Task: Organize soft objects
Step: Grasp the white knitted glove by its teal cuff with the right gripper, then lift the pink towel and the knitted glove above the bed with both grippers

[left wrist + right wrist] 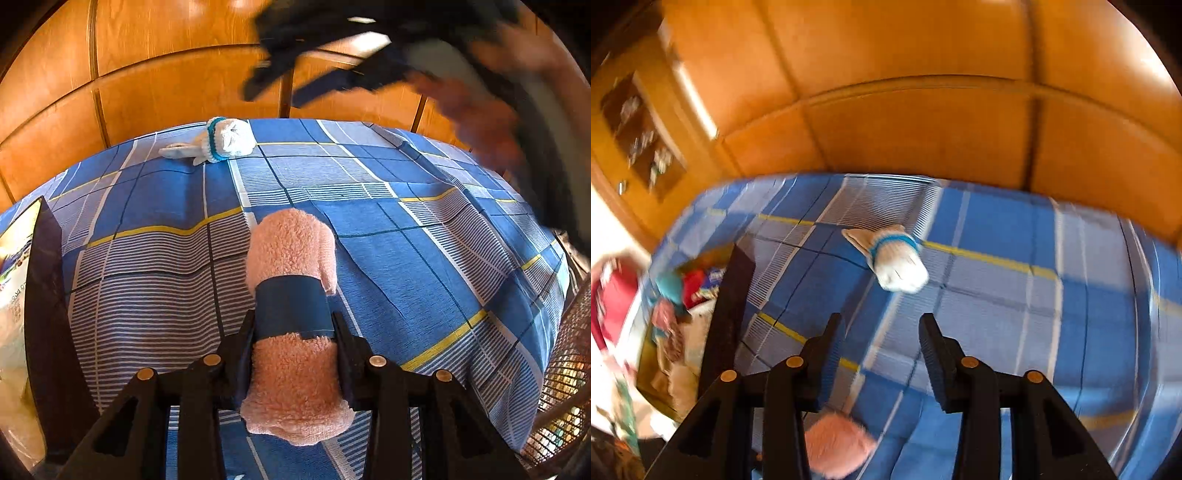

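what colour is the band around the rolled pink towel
Dark blue band around the pink towel, held in the left gripper; left wrist view shows it best.

We are in a home, likely a bedroom: a bed under a blue plaid sheet (424, 258) stands against glossy orange wooden wardrobe panels (166, 92). On the right wrist view we see a glass-fronted cabinet (642, 136) with small items behind its panes, too blurred to name.

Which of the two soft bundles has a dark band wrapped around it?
The pink towel roll, clamped in the left gripper. The white sock bundle lying farther back on the bedspread has turquoise stripes instead.
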Demonstrator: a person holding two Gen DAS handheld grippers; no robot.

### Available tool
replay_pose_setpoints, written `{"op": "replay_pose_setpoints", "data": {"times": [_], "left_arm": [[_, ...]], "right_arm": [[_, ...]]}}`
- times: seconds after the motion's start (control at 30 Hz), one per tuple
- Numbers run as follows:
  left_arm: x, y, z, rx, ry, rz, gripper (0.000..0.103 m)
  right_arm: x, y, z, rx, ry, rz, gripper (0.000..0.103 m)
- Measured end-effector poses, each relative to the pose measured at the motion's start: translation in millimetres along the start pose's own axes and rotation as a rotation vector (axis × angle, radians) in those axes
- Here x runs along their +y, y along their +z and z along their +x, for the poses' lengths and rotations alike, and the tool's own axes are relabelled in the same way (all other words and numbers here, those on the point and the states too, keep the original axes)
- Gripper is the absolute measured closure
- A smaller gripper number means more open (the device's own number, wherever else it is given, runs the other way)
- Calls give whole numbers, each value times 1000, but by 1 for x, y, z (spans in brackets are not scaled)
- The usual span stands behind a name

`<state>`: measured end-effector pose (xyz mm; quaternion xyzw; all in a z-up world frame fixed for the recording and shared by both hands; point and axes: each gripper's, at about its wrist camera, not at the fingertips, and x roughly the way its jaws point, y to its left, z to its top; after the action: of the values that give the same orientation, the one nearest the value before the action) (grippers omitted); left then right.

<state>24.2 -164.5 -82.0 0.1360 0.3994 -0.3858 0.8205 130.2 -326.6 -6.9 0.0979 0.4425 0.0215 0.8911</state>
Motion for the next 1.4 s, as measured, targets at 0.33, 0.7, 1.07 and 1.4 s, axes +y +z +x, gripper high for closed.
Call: {"op": "replay_pose_setpoints", "data": {"times": [0.33,0.7,1.07,1.4], "left_arm": [[3,-2,1,-22,-25,-17,63],[1,-5,2,-39,-20,-17,63],[-4,-4,2,-31,9,-9,63],[-9,-6,-8,-13,54,-17,67]], "right_arm": [[23,57,95,201,-160,-186,39],[29,25,64,105,-187,-200,68],[-20,-84,-1,113,-235,7,68],[-27,-102,4,55,-230,40,63]]}}
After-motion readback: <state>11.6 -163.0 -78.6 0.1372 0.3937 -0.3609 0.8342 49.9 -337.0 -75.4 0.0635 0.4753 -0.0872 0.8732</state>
